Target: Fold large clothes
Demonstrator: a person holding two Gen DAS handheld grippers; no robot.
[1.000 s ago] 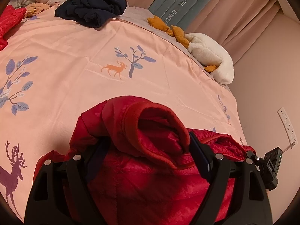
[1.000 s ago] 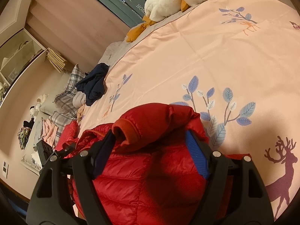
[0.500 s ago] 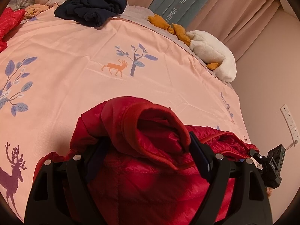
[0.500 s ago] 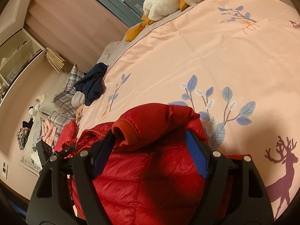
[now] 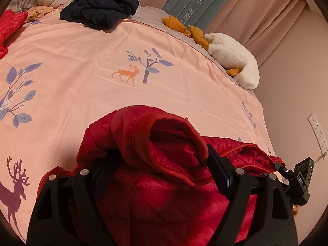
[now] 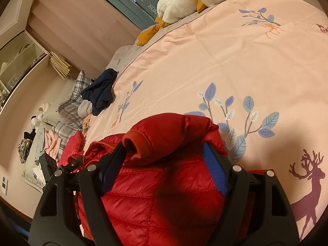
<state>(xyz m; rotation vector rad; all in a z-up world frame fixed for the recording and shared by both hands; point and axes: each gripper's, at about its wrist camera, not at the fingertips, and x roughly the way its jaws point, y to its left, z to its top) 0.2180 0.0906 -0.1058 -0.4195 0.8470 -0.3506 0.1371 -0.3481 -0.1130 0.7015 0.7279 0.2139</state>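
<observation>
A red puffy jacket [image 5: 160,194] lies bunched at the near edge of the pink bed cover [image 5: 82,61] and stretches between both tools. My left gripper [image 5: 160,151] is shut on a thick bunch of it, with a ribbed cuff [image 5: 170,123] bulging over the fingers; the left pad is hidden by fabric. In the right wrist view the same jacket [image 6: 160,194] fills my right gripper [image 6: 164,145], whose blue pads [image 6: 214,170] press on a rolled sleeve and its cuff [image 6: 137,145]. The other tool's black housing [image 5: 301,176] shows at the far right of the left wrist view.
A navy garment [image 5: 100,6] and a white-and-orange plush toy [image 5: 233,59] lie at the far side of the bed. Another red garment [image 5: 10,24] sits at the left edge. Plaid pillows [image 6: 69,106] and shelves [image 6: 18,61] are beyond; a wall socket [image 5: 317,131] is close on the right.
</observation>
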